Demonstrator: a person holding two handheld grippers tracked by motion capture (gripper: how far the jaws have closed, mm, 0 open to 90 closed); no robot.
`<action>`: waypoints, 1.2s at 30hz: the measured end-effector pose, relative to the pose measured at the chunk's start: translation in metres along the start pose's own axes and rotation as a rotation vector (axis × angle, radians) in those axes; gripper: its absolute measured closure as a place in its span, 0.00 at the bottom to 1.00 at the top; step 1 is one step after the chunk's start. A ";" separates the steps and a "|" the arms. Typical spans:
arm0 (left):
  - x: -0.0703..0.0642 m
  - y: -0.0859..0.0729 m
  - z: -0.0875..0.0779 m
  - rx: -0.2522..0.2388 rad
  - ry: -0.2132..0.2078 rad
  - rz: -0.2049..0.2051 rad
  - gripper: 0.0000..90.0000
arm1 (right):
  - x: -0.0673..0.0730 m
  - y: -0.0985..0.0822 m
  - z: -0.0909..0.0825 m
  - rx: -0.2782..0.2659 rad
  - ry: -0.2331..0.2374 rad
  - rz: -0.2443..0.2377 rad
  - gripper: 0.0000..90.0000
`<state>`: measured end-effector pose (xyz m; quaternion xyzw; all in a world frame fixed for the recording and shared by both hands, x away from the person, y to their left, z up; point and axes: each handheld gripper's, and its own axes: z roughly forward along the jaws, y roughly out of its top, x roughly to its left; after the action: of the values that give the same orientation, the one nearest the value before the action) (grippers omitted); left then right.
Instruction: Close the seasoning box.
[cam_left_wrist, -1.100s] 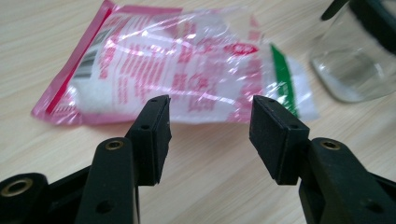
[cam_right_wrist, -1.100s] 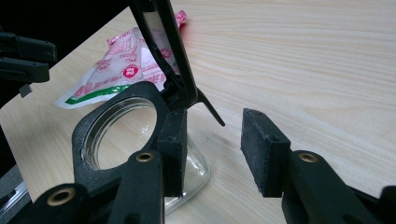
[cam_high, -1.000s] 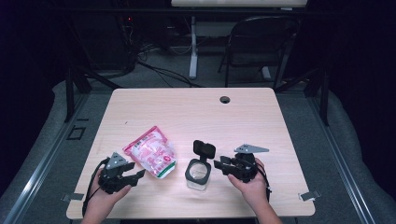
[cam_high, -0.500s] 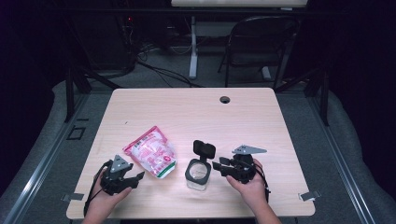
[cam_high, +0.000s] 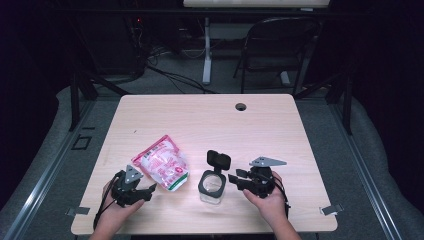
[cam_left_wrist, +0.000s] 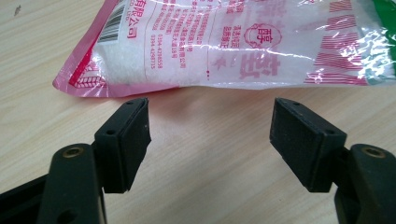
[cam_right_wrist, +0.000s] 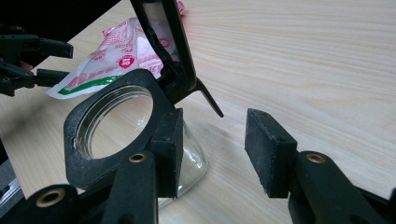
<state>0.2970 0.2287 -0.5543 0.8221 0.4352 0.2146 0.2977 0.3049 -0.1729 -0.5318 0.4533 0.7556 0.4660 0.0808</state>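
Observation:
A pink and white printed bag (cam_high: 161, 169) lies flat on the table (cam_high: 200, 125), left of centre. My left gripper (cam_high: 150, 190) sits just short of its near edge. In the left gripper view its jaws (cam_left_wrist: 210, 135) have just been opening and stand open, with bare wood between them and the bag (cam_left_wrist: 233, 42) beyond the pads. A clear jar (cam_high: 212, 185) with a black collar has its hinged lid (cam_high: 218, 160) flipped up. My right gripper (cam_high: 234, 178) is at the jar's right side, and its jaws (cam_right_wrist: 212, 149) have just been opening. They are open, with the jar (cam_right_wrist: 116, 121) beside one pad (cam_right_wrist: 169, 149).
A round cable hole (cam_high: 241, 106) lies near the table's far edge. A dark chair (cam_high: 280, 45) and cables stand on the floor behind the table. Bare wood stretches across the far half and right side. In the right gripper view the left gripper (cam_right_wrist: 28, 60) shows at the upper left.
The left gripper's jaws stand wider apart than before, close to the bag's near corner. The right gripper's jaws have spread a little. Both hands have hardly moved.

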 end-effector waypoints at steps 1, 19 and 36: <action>0.000 0.001 0.001 0.002 0.006 0.009 0.31 | 0.000 -0.001 -0.001 -0.004 0.000 0.001 0.63; -0.005 0.018 0.021 0.019 0.047 0.120 0.31 | -0.009 -0.014 -0.028 -0.041 -0.068 0.022 0.62; -0.018 0.027 0.031 -0.001 0.011 0.247 0.32 | -0.010 -0.020 -0.036 -0.061 -0.084 0.047 0.61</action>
<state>0.3223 0.1925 -0.5604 0.8682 0.3322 0.2541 0.2670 0.2794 -0.2064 -0.5304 0.4874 0.7260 0.4711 0.1154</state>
